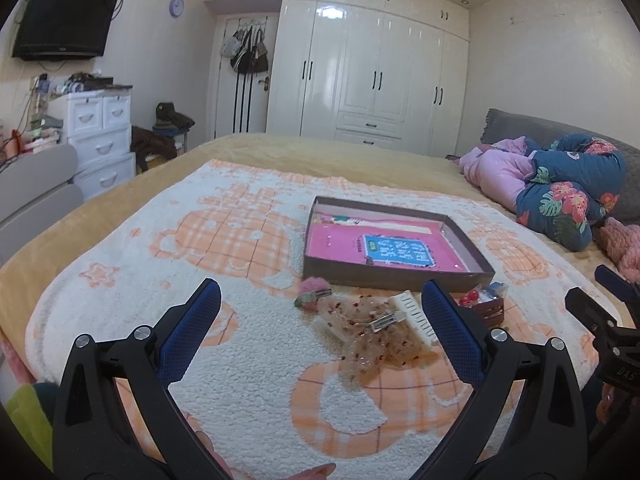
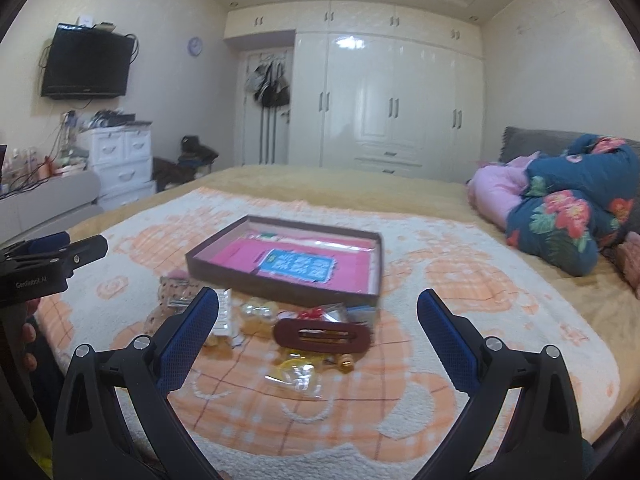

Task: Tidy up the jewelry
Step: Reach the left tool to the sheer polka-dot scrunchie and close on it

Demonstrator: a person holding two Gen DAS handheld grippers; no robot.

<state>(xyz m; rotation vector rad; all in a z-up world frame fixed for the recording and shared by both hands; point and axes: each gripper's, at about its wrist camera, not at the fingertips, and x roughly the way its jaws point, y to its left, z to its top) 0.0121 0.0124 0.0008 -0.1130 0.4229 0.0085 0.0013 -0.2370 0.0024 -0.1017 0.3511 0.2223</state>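
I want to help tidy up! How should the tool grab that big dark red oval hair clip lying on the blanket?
Come straight down from above with the right tool and pinch the dark red oval hair clip across its narrow width, near the middle. It lies flat with its long side left to right, so that short span probably fits the open jaws best.

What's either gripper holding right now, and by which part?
Nothing. The left gripper and right gripper are both open and empty above the blanket; the hair clips and brown barrette lie ungrasped.

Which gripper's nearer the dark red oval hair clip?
Right. The right gripper frames the dark red oval hair clip directly ahead; the left gripper faces the beaded pouch further left.
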